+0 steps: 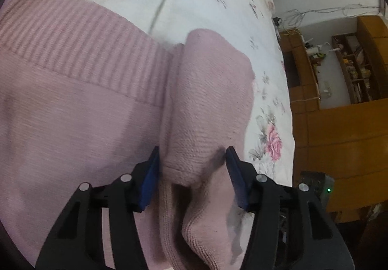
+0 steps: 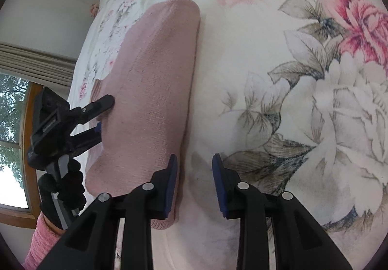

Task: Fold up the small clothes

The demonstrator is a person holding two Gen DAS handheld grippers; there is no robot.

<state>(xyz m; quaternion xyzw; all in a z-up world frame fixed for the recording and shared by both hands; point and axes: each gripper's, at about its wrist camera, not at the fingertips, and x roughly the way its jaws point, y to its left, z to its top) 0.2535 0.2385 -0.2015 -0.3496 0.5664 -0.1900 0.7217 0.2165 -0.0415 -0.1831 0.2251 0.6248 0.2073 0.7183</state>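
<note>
Left tongs (image 1: 192, 160) agape, straddling folded sleeve (image 1: 208, 105) of pink sweater (image 1: 72, 105) | right tongs (image 2: 194, 168) agape, empty, sweater fold at left pad | floral bedsheet (image 2: 278, 112) beneath

Ahead and to the right of the right gripper (image 2: 195, 182) the floral bedsheet (image 2: 303, 90) lies bare, open room to pass. Its left finger (image 2: 169, 187) rests on the folded pink sweater (image 2: 155, 90), which blocks that side; beyond it sits the left gripper (image 1: 192, 177). A rolled sweater fold (image 1: 206, 110) fills the gap between the left gripper's parted jaws. The ribbed hem (image 1: 80, 34) spreads to its left; bare sheet lies ahead, wooden shelves (image 1: 351, 71) far right.
</note>
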